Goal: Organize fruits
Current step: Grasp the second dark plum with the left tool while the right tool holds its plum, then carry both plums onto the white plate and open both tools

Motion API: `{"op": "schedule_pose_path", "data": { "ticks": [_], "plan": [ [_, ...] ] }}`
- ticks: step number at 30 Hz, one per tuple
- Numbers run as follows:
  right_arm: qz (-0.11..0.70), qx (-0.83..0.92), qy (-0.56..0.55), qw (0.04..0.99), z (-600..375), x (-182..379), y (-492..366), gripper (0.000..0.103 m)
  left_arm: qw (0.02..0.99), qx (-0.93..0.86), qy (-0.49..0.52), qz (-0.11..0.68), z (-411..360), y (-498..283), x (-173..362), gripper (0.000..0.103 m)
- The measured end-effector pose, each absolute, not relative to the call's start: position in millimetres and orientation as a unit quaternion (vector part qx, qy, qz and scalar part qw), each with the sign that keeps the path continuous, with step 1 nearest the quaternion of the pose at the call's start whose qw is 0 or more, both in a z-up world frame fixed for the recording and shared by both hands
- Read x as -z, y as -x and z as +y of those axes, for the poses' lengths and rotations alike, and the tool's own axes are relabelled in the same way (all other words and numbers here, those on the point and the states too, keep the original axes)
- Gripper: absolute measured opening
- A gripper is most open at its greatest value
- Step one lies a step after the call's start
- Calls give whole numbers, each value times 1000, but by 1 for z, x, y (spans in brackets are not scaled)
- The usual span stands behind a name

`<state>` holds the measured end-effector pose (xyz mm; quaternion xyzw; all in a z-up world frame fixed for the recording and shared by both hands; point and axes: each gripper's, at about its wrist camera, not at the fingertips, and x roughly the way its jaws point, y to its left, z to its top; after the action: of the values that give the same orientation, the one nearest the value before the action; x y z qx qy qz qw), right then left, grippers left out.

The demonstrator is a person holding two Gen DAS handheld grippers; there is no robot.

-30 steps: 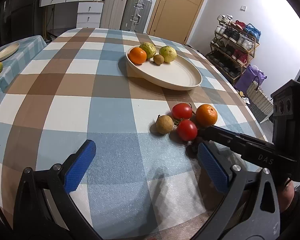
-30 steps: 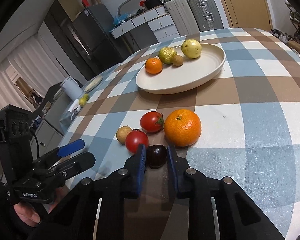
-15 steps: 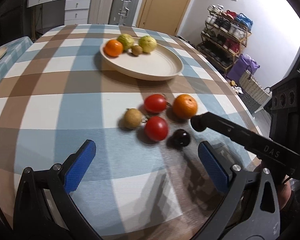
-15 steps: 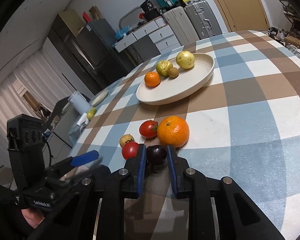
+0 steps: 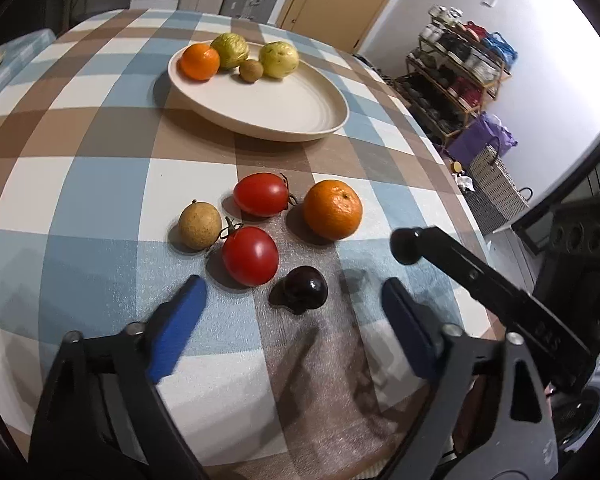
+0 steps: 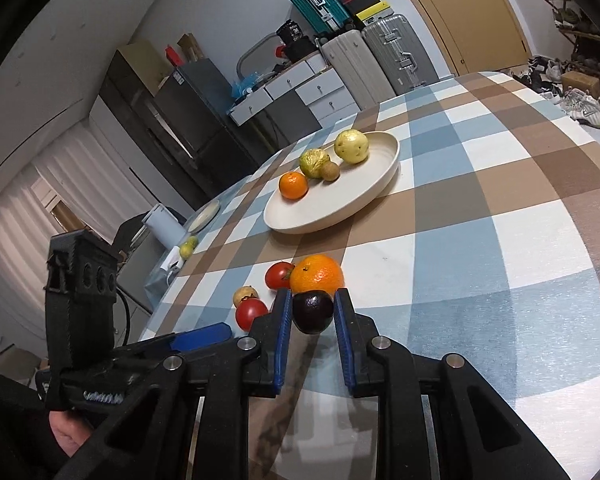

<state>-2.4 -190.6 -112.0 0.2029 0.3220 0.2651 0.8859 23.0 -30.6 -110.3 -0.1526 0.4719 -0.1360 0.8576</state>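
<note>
A dark purple fruit [image 5: 305, 289] lies on the checked tablecloth, apart from the right gripper's arm in the left wrist view. In the right wrist view it [image 6: 313, 312] shows between the tips of my right gripper [image 6: 310, 311], whose fingers stand slightly apart from it. My left gripper [image 5: 292, 312] is open wide and empty, just in front of the fruit. Beyond lie two red tomatoes [image 5: 250, 255] [image 5: 261, 194], an orange [image 5: 333, 209] and a tan round fruit [image 5: 199, 225]. A cream plate [image 5: 292, 112] farther back holds an orange, two yellow-green fruits and a small brown one.
The table edge curves down at the right, with a shoe rack [image 5: 460, 68] and a woven basket [image 5: 496, 180] on the floor beyond. Suitcases [image 6: 380, 60] and drawers stand against the far wall. A side table with a plate [image 6: 204, 216] stands at the left.
The right gripper has loosened from the dark fruit and drawn back; the fruit now rests on the cloth. The left gripper has moved forward and lower toward the loose fruits.
</note>
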Motion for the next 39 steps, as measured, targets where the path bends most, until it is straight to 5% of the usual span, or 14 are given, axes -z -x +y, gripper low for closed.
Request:
{"op": "schedule_pose_path", "data": {
  "ticks": [18,39],
  "plan": [
    [309,-268,-221,885,-209,108,11,22,840,127,163,502,-42,-31,115,22],
    [317,-261,-203,889,-200,93,-16,22,865,187,179,429,-9,-52,66,22]
  ]
}}
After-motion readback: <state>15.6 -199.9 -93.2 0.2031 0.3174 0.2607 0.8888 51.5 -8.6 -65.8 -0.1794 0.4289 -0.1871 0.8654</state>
